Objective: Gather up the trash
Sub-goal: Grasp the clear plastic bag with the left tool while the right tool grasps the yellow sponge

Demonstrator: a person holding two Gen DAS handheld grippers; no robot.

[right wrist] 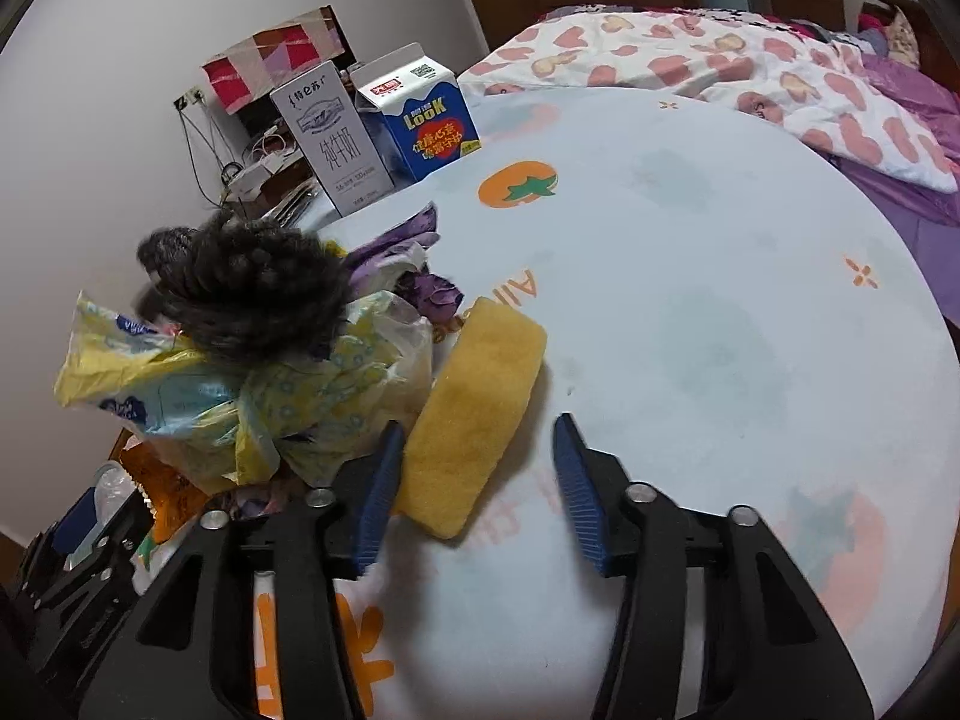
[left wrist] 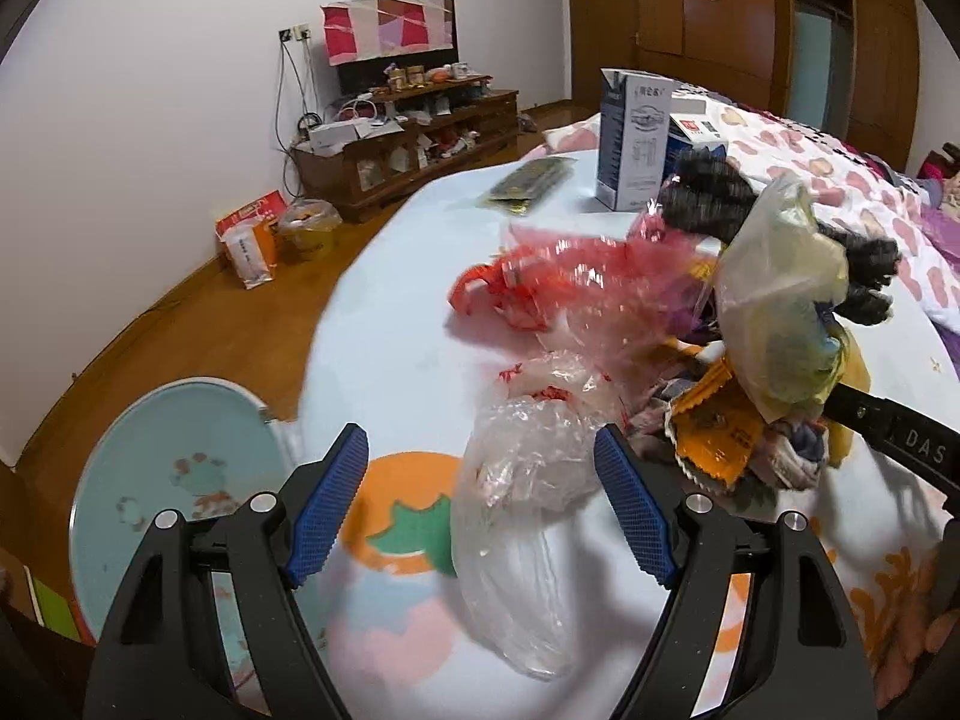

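left claw (left wrist: 480, 510) spread wide, low over the near edge of the surface (left wrist: 408, 312), straddling a clear plastic bag (left wrist: 522, 516) lying dead ahead between the two blue pads. bag's long axis running roughly along the claw's line of sight, near end toward the camera, far end rising into the heap. nothing gripped.

right claw (right wrist: 474, 480) also open and empty, angled at a yellow sponge (right wrist: 474, 414) standing on its edge, long axis leaning away and to the right; left pad just beside the sponge's lower corner, possibly touching, though blur leaves that unsure. right pad well clear of it.

trash heaped mid-surface: red plastic bag (left wrist: 558, 276), yellow-green wrapper (left wrist: 780, 300), orange packet (left wrist: 714, 432), a dark fuzzy thing (right wrist: 246, 294) on top, identity unclear. two milk cartons (right wrist: 372, 126) upright at the far edge.

left claw nearer the clear bag and better lined up; likely just a short push forward and a squeeze.

left view alone showing the red and clear bags, a flat dark packet (left wrist: 528, 183) at the far edge, and a round stool (left wrist: 174, 480) off the near-left edge. right view alone showing the sponge and the bare right half of the surface.
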